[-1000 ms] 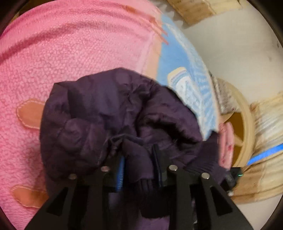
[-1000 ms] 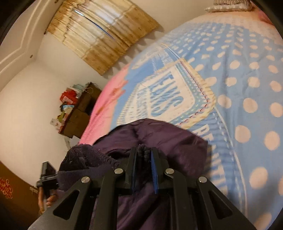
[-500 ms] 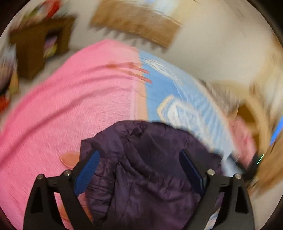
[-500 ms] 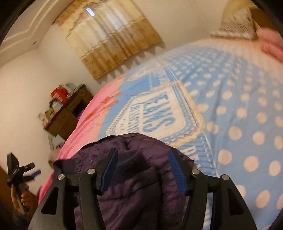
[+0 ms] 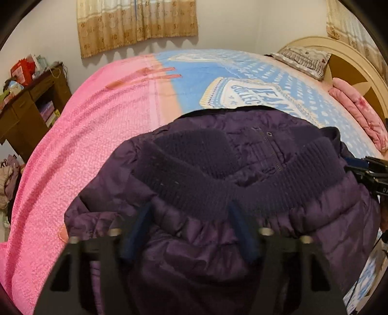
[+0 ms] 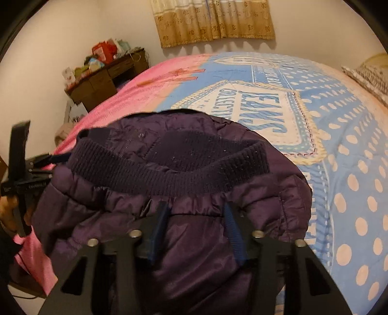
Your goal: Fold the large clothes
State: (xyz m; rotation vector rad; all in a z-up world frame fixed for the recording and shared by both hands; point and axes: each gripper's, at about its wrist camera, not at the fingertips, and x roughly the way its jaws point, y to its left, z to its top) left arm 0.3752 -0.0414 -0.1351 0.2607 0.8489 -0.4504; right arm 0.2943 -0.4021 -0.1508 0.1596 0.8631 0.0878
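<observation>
Your left gripper [image 5: 191, 230] and right gripper [image 6: 196, 230] both hang over the folded purple jacket [image 5: 218, 193], fingers spread apart and gripping nothing. The jacket lies bunched on the bed [image 5: 97, 121], straddling the pink and blue halves of the cover.

Cream walls [image 5: 230, 21] all round, a tan curtain [image 5: 137, 23] hanging behind the bed [image 5: 97, 116]. Pink spread at its foot end, blue dotted toward the curved headboard [image 5: 351, 65]. Beyond the bed's far corner, a cluttered brown desk [image 6: 109, 75]. Warm, dim light.
</observation>
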